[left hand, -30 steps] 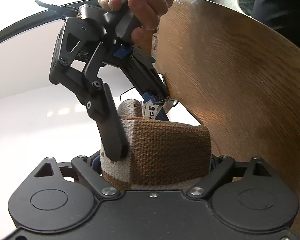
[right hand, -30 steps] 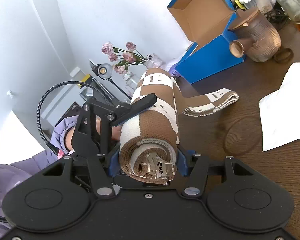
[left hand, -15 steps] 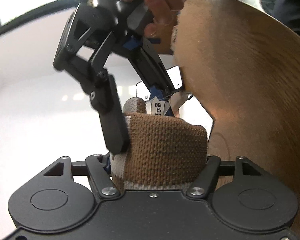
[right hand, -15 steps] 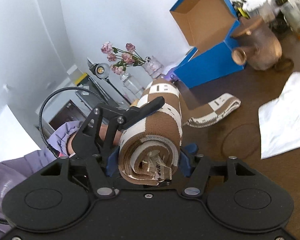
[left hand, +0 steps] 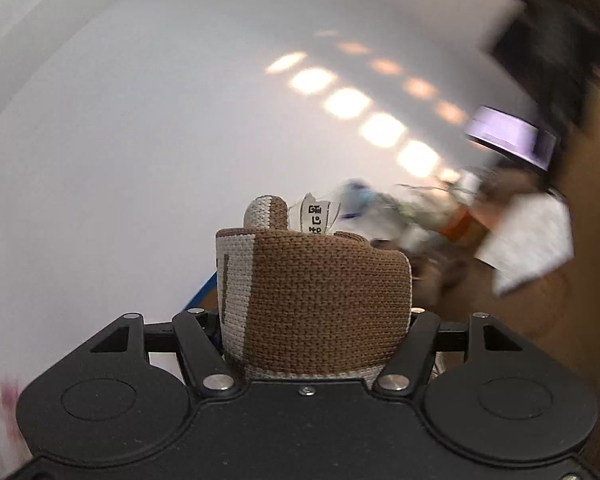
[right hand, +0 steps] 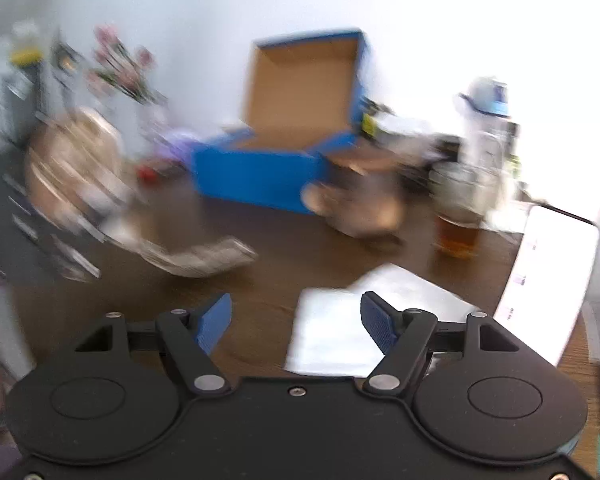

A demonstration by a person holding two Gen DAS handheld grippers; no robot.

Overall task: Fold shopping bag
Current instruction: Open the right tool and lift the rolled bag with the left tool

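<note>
We see the rolled brown-and-white shopping bag [left hand: 316,300] clamped in our left gripper [left hand: 314,320], lifted against a pale wall. Our right gripper [right hand: 296,326] holds nothing, its jaws spreading above the wooden table [right hand: 284,248]; beyond, blurred, stands perhaps a blue box [right hand: 260,176].

Showing only one printed thing: a small white tag [left hand: 318,216] sticking up out of the rolled brown-and-cream bag [left hand: 316,304], carrying a few black marks, too small and too bent for reading as letters. Lying near the right edge of the wooden table [right hand: 300,248], a white sheet [right hand: 548,280] bearing faint print, blurred and not readable.
</note>
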